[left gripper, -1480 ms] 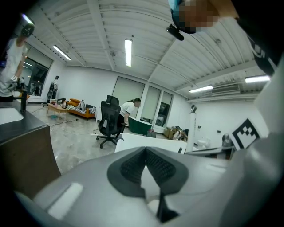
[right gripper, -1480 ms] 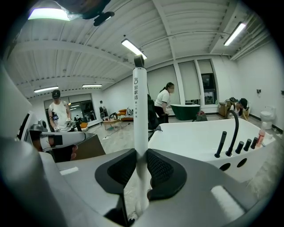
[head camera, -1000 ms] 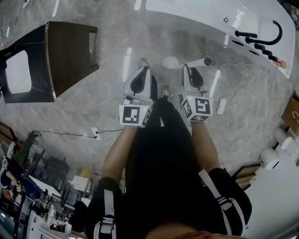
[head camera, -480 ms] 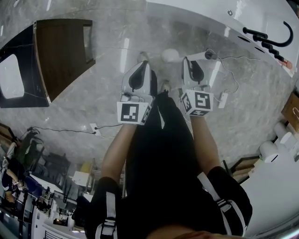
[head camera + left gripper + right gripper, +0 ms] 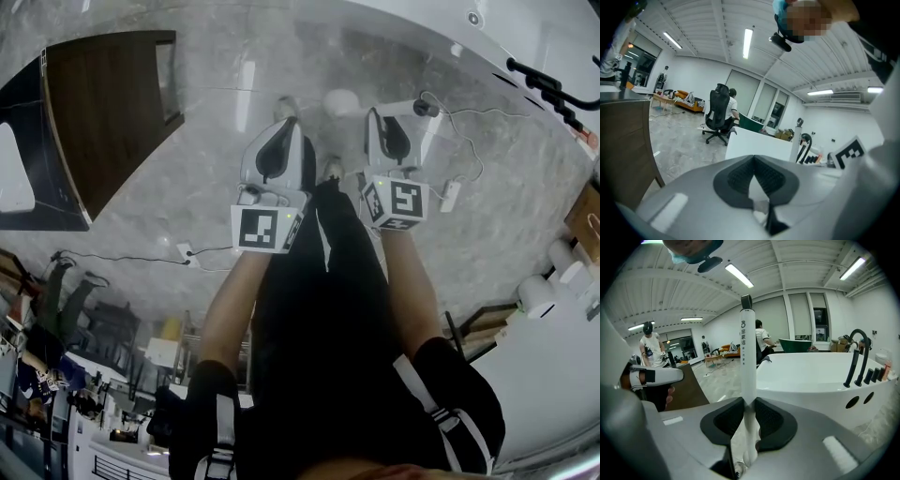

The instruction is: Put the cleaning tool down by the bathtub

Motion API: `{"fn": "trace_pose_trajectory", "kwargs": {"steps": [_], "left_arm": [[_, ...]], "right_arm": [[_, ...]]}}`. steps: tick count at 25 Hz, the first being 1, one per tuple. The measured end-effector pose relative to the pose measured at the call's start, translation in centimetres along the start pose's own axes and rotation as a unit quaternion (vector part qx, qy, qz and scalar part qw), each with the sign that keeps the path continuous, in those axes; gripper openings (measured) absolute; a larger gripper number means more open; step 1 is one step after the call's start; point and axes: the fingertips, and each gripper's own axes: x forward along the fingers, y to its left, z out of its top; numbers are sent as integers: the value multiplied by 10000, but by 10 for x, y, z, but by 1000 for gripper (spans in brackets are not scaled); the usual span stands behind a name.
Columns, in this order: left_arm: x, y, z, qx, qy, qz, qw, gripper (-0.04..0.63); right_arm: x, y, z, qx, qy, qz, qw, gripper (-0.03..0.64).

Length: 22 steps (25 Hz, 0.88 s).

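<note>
The cleaning tool is a white stick with a round white head (image 5: 342, 101) and a black-tipped handle (image 5: 411, 109). My right gripper (image 5: 377, 117) is shut on that handle above the grey marble floor. In the right gripper view the white handle (image 5: 748, 352) rises straight up from between the pads of the right gripper (image 5: 749, 401), with the white bathtub (image 5: 806, 376) close behind it. The bathtub's rim (image 5: 441, 37) lies just beyond the tool in the head view. My left gripper (image 5: 287, 124) hangs beside the right one; the left gripper (image 5: 753, 159) has its pads together with nothing between them.
A black faucet (image 5: 553, 84) curves over the tub edge. A dark wooden cabinet (image 5: 103, 112) stands at the left. Cables and a power strip (image 5: 187, 253) lie on the floor, a white cord (image 5: 459, 141) at the right. A person sits in an office chair (image 5: 719, 117) farther off.
Both grippers keep their pose and the right one still holds the tool. The head camera has shifted, so the cabinet and tub sit slightly higher and further out in view.
</note>
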Motion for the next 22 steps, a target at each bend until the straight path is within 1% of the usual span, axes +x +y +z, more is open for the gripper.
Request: {"fn": "trace_pose_trajectory", "kwargs": {"steps": [6, 12, 22], "left_arm": [[16, 18, -10, 37, -5, -32, 10000, 9], [28, 34, -25, 62, 123, -106, 9998, 9], [53, 46, -53, -46, 253, -200, 9995, 9]], "right_arm": [[27, 1, -20, -79, 71, 20, 9999, 81], [52, 1, -38, -83, 142, -43, 9999, 81], [103, -13, -68, -78, 174, -158, 9997, 81]]}}
